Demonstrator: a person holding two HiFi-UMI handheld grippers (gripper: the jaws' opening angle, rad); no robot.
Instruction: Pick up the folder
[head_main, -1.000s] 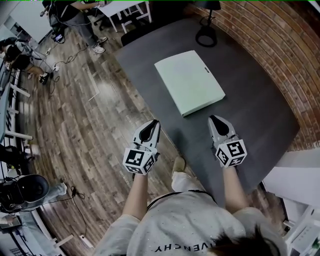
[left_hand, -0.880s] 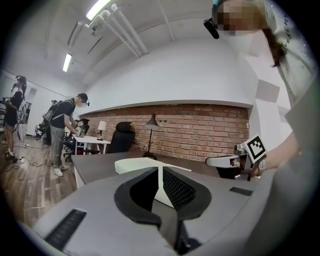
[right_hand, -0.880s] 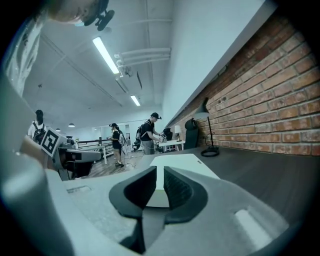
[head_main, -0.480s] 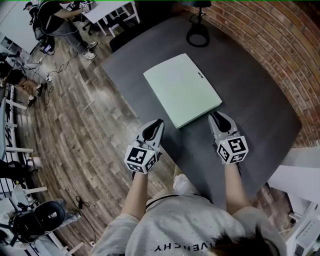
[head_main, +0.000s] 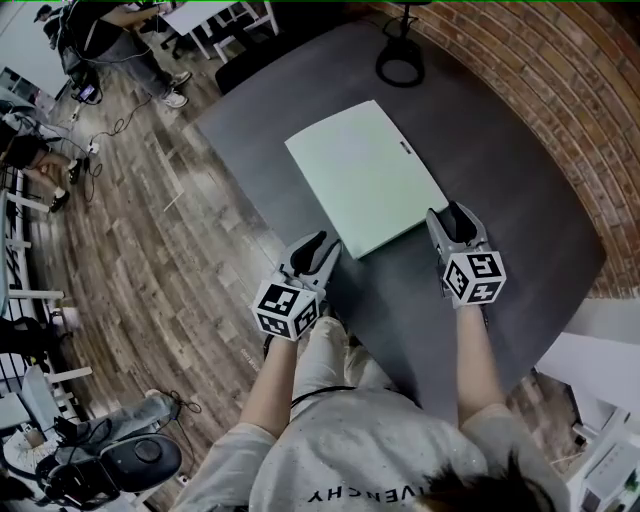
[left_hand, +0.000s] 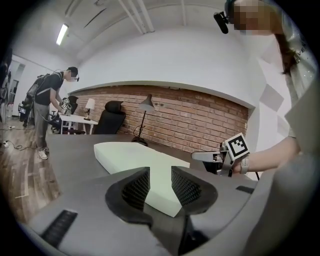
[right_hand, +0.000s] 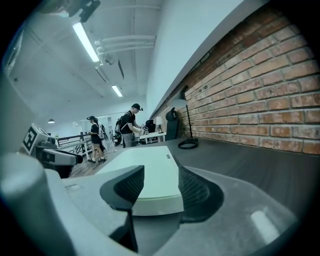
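Head view looks steeply down; both gripper views share the folder (head_main: 362, 178), close.

Folder (head_main: 362, 175) on table (head_main: 505, 205); lamp base (head_main: 401, 71) behind folder; brick wall (head_main: 565, 90) right of table.

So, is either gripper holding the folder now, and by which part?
Nothing is held. The left gripper and right gripper are opening their jaws at the near edge of the folder; no pad presses on it.

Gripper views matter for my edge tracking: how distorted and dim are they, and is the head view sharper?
Left gripper view: strong fisheye, black vignette, brick wall bowed, pale green flat folder sharp. Right gripper view: same vignette, ceiling strip lamps glare. Head view: evenly lit, crisp, also curved.
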